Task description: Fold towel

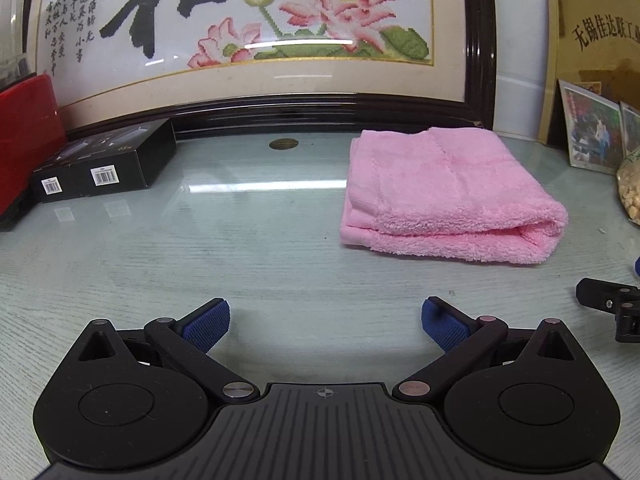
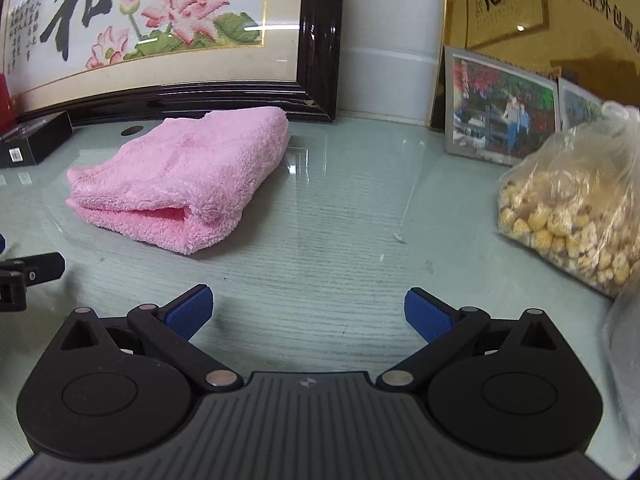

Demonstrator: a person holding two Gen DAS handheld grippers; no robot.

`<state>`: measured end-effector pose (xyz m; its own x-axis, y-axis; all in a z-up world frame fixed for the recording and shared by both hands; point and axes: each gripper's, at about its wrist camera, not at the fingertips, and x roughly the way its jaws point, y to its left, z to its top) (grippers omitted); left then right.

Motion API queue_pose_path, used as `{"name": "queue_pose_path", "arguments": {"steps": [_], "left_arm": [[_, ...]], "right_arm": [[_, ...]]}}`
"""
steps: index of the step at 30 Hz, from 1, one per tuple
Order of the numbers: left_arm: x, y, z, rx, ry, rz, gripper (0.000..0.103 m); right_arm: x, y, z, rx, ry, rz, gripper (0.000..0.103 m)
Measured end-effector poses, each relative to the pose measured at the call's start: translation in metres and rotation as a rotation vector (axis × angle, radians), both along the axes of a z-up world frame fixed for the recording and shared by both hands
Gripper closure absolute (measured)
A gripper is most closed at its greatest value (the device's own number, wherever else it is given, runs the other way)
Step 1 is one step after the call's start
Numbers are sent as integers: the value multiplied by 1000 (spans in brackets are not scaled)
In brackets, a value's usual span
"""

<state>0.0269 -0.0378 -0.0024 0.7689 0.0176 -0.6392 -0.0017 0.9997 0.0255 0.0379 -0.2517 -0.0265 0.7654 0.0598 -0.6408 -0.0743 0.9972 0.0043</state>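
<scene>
A pink fluffy towel [image 1: 440,192] lies folded into a thick rectangle on the glass-topped table, ahead and to the right in the left wrist view. The same towel [image 2: 188,176] lies ahead and to the left in the right wrist view, its folded edge facing me. My left gripper [image 1: 325,322] stands open over bare table, well short of the towel, with nothing between its blue pads [image 1: 208,326]. The right gripper [image 2: 308,312] is open too, empty, set back from the towel's near corner. Part of the other gripper [image 1: 608,304] shows at the right edge.
A large framed cross-stitch picture [image 1: 248,32] leans along the back wall. A black box [image 1: 104,164] and a red object [image 1: 24,136] sit at the back left. Framed photos [image 2: 500,108] and a plastic bag of yellow pieces [image 2: 568,208] stand on the right.
</scene>
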Motion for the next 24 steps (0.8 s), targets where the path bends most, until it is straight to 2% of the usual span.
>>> {"name": "queue_pose_path", "arguments": {"steps": [16,24], "left_arm": [[-14,-20,1,11,-2,-34,0],[-14,-21,1,3,1,-35,0]], "right_arm": [[-20,9,0,3,-6,7,0],[-23,14,0,3,-10,-31,0]]}}
